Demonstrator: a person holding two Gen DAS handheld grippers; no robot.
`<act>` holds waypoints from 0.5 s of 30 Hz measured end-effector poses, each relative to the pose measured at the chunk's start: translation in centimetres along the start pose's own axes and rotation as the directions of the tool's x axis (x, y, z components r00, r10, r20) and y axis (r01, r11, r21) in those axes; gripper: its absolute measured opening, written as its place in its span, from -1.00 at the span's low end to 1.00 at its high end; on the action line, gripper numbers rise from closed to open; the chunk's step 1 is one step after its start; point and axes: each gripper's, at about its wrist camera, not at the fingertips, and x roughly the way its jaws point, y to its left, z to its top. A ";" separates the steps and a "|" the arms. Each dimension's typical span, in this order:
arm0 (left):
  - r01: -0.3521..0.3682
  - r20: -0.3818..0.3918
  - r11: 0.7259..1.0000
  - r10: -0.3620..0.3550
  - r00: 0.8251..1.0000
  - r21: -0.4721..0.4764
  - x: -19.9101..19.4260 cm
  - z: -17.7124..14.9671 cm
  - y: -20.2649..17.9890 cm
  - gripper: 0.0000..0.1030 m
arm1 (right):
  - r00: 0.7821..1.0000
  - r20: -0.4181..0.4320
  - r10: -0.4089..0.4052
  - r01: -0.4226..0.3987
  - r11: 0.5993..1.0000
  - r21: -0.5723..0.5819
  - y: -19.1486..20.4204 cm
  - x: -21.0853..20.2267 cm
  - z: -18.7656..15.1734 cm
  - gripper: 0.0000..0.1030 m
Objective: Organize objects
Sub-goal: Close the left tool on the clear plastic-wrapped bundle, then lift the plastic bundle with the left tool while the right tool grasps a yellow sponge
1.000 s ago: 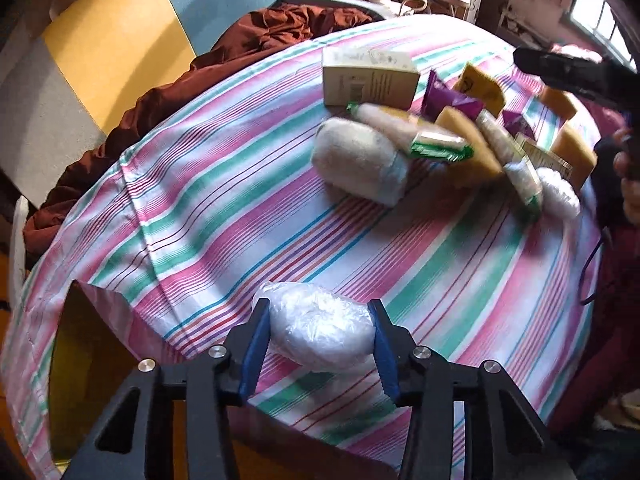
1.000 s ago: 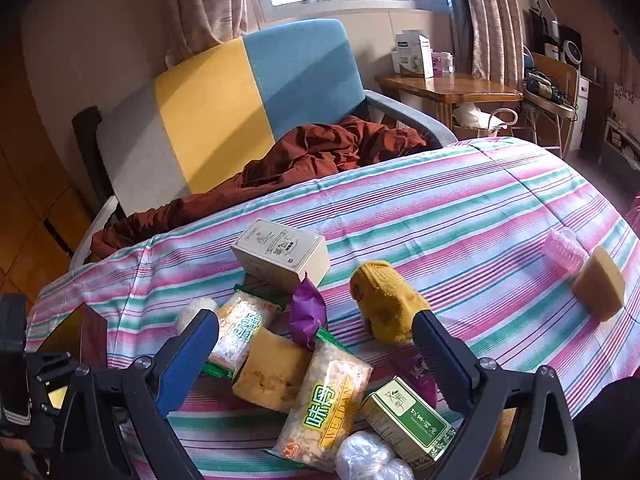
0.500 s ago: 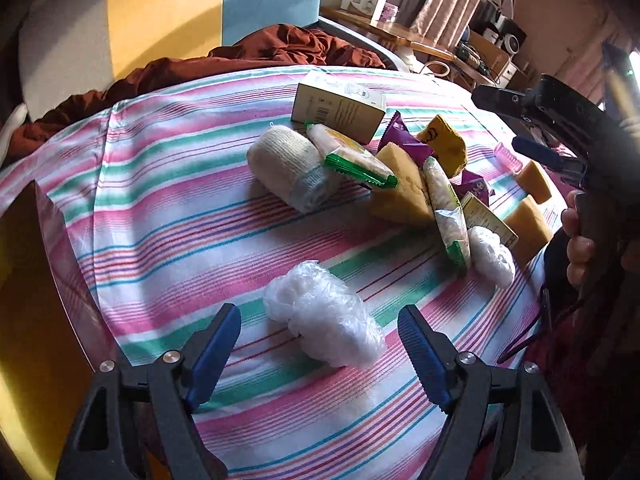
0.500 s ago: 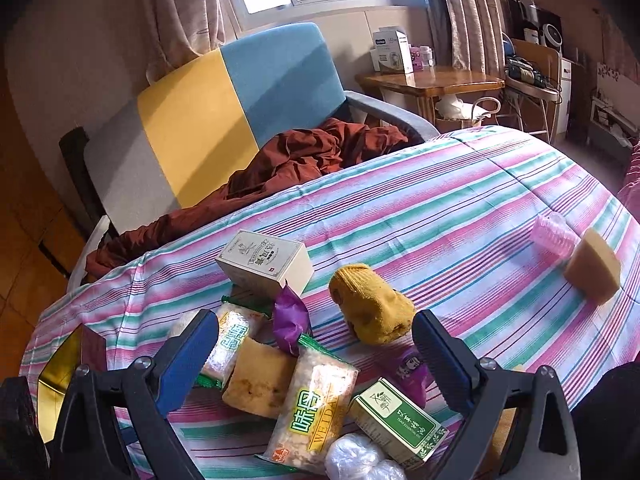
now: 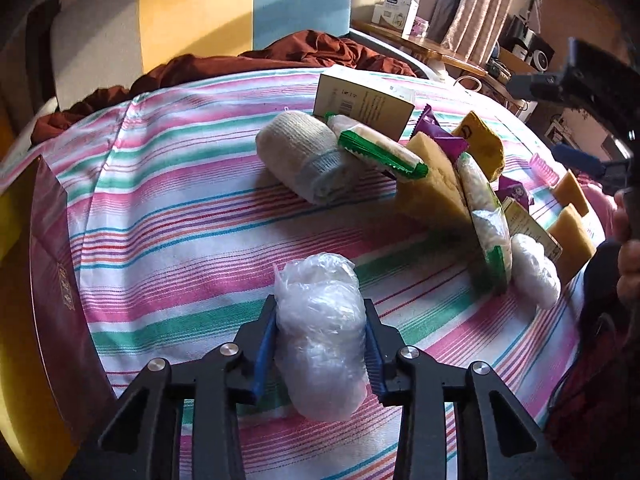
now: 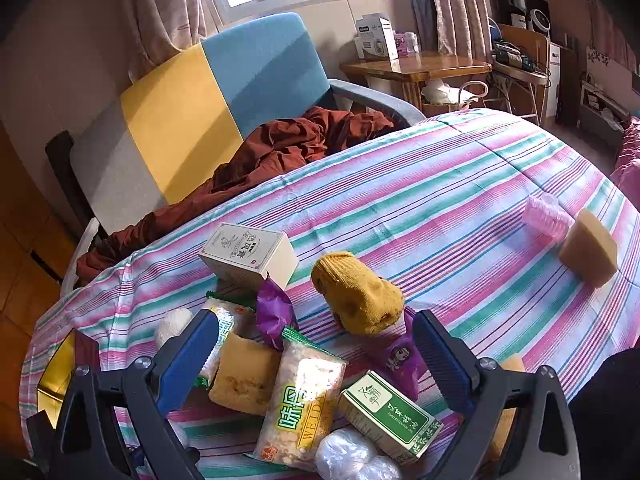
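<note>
Where it lies on the stripes, the plastic-wrapped bundle (image 5: 320,336) looks crinkled, translucent white

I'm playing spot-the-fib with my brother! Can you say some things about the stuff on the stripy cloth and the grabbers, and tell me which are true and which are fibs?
1. The left gripper is squeezing a clear plastic-wrapped bundle. True.
2. The right gripper is holding the yellow knitted sock. False: its jaws stand open and hold nothing.
3. A green and white box lies near the snack packet. True.
4. The white box sits on the armchair. False: it rests on the striped cloth.
</note>
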 end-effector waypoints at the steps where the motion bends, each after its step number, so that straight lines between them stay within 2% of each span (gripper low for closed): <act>1: -0.018 0.021 1.000 0.017 1.000 0.023 0.0 -0.4 -0.4 -0.26 | 1.000 -0.007 -0.004 0.004 1.000 -0.001 0.0 0.1 -0.1 0.93; 7: -0.043 0.078 0.996 0.037 0.996 0.073 -0.2 -1.2 -0.6 -0.26 | 0.994 -0.109 -0.026 0.024 1.000 -0.020 -0.7 0.0 -0.3 0.81; 12: -0.049 0.120 0.994 0.037 0.992 0.097 -0.3 -1.6 -0.7 -0.26 | 0.986 -0.125 -0.109 0.104 0.993 -0.050 -4.0 -2.5 1.1 0.78; 15: -0.029 0.125 0.996 0.018 0.992 0.084 -0.4 -1.5 -0.3 -0.26 | 0.971 -0.159 -0.179 0.167 0.982 -0.087 -5.9 -3.2 1.7 0.75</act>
